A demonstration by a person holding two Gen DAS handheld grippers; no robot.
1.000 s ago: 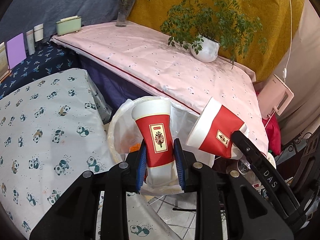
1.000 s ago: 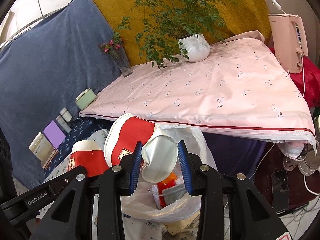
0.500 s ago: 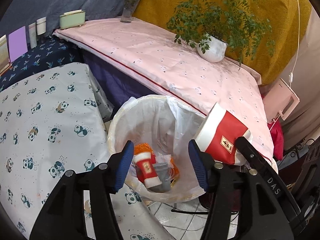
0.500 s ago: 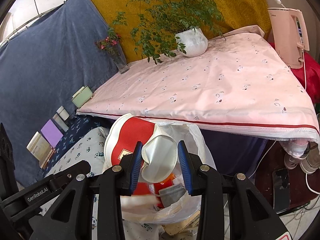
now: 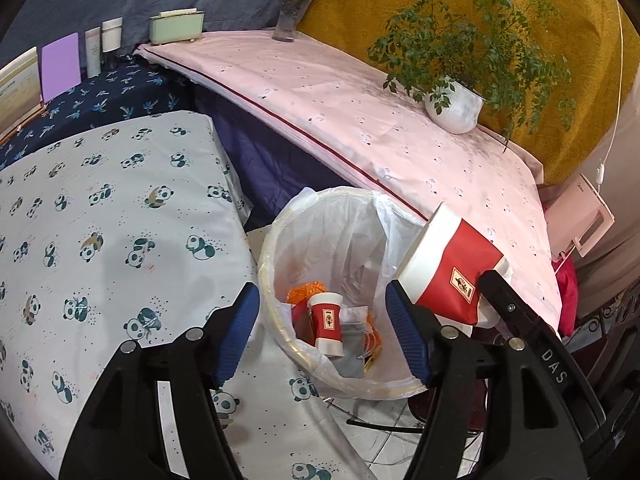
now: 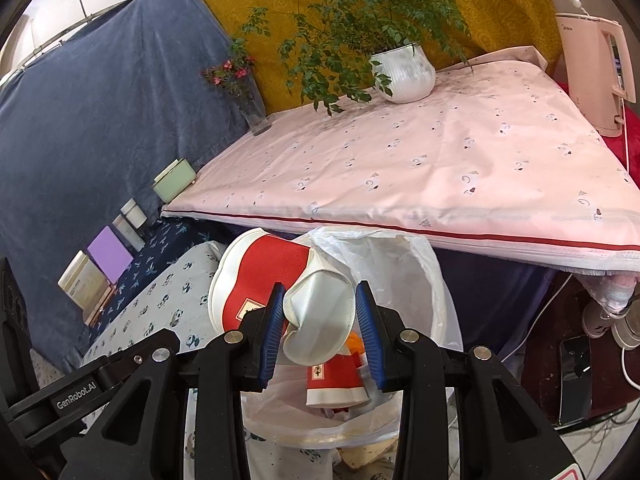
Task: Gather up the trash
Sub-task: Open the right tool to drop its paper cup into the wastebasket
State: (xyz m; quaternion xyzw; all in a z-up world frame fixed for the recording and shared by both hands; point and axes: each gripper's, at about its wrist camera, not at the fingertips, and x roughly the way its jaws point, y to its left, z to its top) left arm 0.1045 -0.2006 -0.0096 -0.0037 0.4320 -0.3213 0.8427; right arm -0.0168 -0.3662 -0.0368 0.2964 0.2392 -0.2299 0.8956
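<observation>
My left gripper [image 5: 322,334] hangs with its jaws spread wide and empty above the white-bagged round bin [image 5: 276,240]. One red and white paper cup [image 5: 326,322] lies inside among orange scraps. My right gripper [image 6: 320,318] is clamped on the crushed base of a second red paper cup [image 6: 264,280], tilted over the bin's near right rim. I judge the risk here: released now, it may strike the rim or the loose plastic liner [image 6: 400,264] and tumble to the tiled floor [image 5: 384,444].
</observation>
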